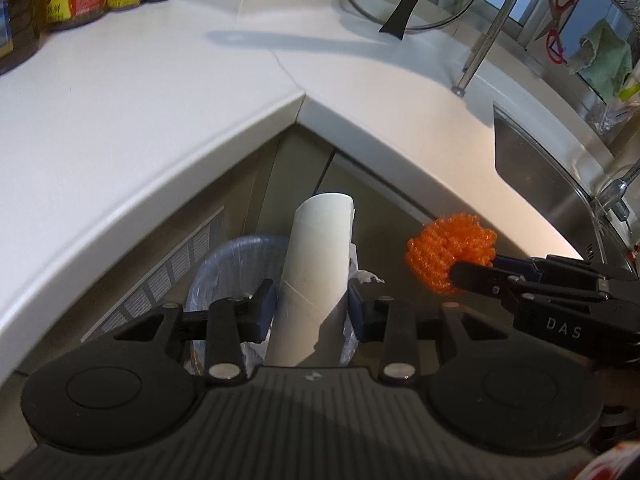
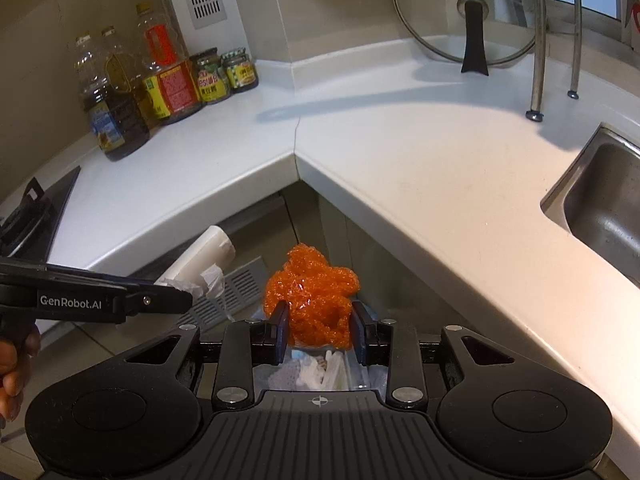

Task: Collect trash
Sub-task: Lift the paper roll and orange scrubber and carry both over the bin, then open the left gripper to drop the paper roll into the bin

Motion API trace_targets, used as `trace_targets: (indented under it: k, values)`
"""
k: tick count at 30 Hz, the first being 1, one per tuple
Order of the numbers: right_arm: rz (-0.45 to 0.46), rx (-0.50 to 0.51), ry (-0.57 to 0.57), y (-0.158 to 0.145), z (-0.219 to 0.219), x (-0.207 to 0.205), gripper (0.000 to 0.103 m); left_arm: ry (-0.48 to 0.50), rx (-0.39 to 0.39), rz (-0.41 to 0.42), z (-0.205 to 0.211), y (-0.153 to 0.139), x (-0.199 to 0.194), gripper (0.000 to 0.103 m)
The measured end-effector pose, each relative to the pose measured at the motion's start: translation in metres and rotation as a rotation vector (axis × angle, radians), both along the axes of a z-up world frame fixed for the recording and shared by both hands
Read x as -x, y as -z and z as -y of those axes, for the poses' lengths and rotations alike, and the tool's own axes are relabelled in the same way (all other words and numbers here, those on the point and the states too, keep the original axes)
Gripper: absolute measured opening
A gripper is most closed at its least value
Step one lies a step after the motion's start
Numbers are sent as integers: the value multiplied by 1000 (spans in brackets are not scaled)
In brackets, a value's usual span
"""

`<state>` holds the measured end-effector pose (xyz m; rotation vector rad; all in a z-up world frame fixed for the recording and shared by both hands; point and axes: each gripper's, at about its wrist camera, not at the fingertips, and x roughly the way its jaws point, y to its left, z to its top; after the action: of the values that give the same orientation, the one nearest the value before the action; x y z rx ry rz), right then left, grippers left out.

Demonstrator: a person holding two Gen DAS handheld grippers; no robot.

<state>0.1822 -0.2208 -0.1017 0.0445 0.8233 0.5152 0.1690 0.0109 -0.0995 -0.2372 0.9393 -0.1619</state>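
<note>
Over the lined trash bin (image 1: pixel 236 264) below the white desk (image 1: pixel 120 128) corner, the left gripper (image 1: pixel 312 304) has its fingers clamped on a cardboard tube (image 1: pixel 316 256). Just to its right, the right gripper (image 2: pixel 320 324) has its fingers clamped on a crumpled orange mesh (image 2: pixel 316 300), held above the bin's paper scraps.

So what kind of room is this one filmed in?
A home kitchen, most likely: a white corner countertop, a steel sink, cooking oil and sauce bottles and a glass pot lid.
</note>
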Motion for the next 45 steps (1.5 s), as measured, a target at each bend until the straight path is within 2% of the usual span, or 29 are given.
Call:
trace_targets:
  k: [9, 22, 38, 45]
  values:
    - [-44, 14, -27, 20, 9, 0, 32, -68, 41, -69, 6, 22, 4, 34]
    - [-76, 20, -51, 35, 1, -2, 32, -97, 74, -110, 9, 39, 6, 34]
    - [-107, 35, -73, 53, -12, -14, 32, -156, 76, -158, 2, 62, 3, 34]
    - [-114, 57, -70, 72, -17, -23, 32, -212, 67, -169, -3, 84, -9, 34]
